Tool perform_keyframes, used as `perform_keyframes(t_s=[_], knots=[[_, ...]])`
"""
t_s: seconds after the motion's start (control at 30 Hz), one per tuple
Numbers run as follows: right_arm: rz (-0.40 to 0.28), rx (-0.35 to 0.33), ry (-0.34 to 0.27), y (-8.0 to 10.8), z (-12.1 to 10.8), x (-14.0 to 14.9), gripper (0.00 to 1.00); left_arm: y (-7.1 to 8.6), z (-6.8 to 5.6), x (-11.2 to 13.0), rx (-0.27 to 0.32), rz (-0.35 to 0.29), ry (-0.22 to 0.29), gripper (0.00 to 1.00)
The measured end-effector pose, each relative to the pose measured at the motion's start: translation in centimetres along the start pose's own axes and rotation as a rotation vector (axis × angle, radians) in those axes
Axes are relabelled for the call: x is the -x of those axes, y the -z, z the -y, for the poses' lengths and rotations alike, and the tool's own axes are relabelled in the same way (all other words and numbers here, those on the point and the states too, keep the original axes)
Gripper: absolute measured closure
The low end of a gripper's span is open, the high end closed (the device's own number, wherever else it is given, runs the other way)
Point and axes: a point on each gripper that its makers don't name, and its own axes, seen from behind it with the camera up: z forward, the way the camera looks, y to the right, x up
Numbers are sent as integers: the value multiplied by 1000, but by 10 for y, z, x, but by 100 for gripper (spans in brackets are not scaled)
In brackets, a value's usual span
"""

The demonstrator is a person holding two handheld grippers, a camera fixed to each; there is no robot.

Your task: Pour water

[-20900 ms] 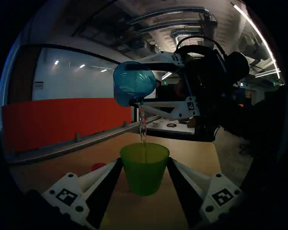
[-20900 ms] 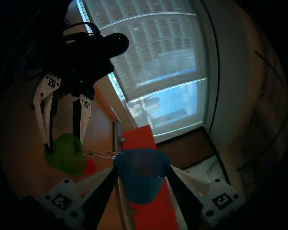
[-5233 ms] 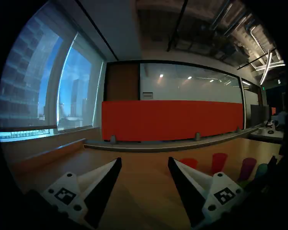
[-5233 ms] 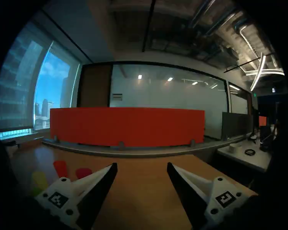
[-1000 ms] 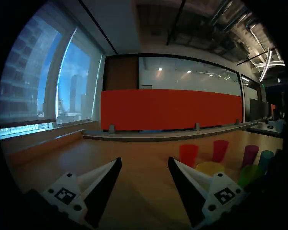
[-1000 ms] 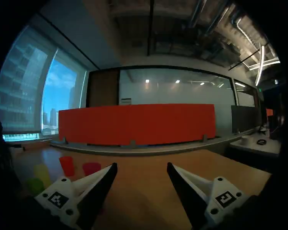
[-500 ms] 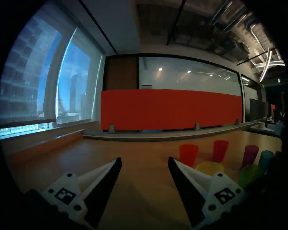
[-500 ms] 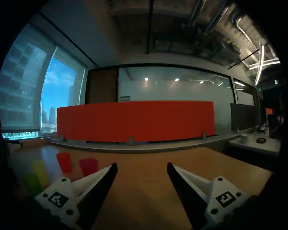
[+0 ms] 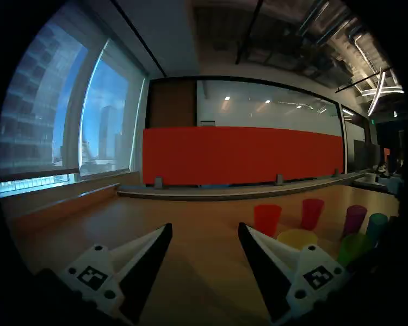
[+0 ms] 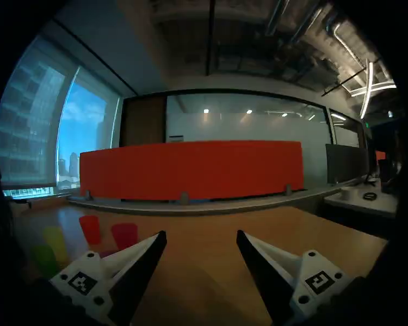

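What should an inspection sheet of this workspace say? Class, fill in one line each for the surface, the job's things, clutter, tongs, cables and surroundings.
Surface: wooden table, smooth, light brown.
Job's things: six cups standing upright in a cluster: orange cup, red cup, purple cup, teal cup, yellow cup, green cup. Water level cannot be told.
Clutter: nothing seen on this table; small items on a side desk, too small to name.
Tongs: left tongs open, holding nothing; right tongs open, holding nothing.
Cables: nothing seen.
Surroundings: orange partition behind the table, windows, glass wall, ceiling pipes.
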Motion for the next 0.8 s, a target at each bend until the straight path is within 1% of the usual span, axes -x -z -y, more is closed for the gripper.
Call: perform_keyframes(t_s=[0.57, 0.8], knots=[[35, 16, 38, -1, 0, 11, 0, 0, 0, 0, 0, 0, 0, 11], [37, 17, 38, -2, 0, 12, 0, 0, 0, 0, 0, 0, 0, 11]])
